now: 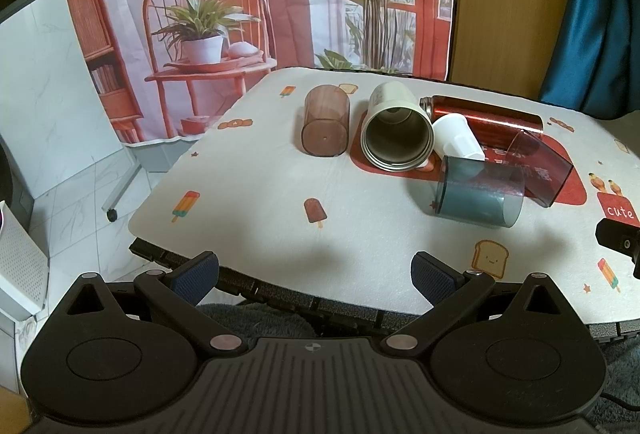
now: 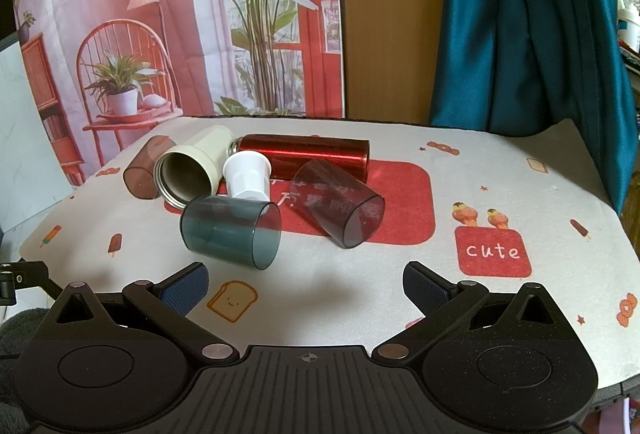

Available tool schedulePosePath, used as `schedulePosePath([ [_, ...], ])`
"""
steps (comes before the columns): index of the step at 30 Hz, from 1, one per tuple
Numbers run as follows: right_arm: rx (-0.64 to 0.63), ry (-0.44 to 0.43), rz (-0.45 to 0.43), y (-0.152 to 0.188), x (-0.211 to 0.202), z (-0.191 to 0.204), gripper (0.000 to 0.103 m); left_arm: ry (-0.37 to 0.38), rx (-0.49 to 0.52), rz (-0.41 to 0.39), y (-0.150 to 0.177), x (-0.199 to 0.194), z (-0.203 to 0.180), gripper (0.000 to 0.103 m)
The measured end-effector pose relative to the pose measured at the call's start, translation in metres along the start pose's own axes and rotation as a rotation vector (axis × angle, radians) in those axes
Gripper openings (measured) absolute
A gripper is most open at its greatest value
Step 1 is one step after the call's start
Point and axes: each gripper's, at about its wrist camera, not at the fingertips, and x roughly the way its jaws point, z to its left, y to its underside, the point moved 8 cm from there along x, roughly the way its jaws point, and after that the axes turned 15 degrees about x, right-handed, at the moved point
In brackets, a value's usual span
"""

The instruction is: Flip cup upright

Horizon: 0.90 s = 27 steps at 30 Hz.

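Observation:
Several cups lie on their sides on the table. A blue-grey see-through cup (image 1: 478,192) (image 2: 230,230) lies nearest. A dark purple see-through cup (image 1: 538,170) (image 2: 340,204) lies to its right. A small white cup (image 1: 458,140) (image 2: 246,174), a cream steel-lined cup (image 1: 396,130) (image 2: 190,170) and a brown see-through cup (image 1: 326,120) (image 2: 144,172) lie behind. My left gripper (image 1: 314,278) is open and empty at the table's near edge. My right gripper (image 2: 306,286) is open and empty, short of the cups.
A red metal flask (image 1: 486,116) (image 2: 306,154) lies on its side behind the cups. The table (image 1: 260,202) (image 2: 480,194) has a printed cloth with a red patch. A printed backdrop and a teal curtain (image 2: 520,22) hang behind. The right gripper's edge (image 1: 618,236) shows at the left view's right side.

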Motion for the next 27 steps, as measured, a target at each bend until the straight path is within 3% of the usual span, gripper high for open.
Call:
schedulePosePath([
  [21, -0.015, -0.024, -0.026, 0.003, -0.005, 0.006, 0.103, 0.038, -0.016, -0.024, -0.008, -0.002, 0.002, 0.103],
  [27, -0.017, -0.014, -0.018, 0.004, 0.002, 0.003, 0.103, 0.034, 0.079, -0.078, -0.029, 0.002, -0.004, 0.103],
])
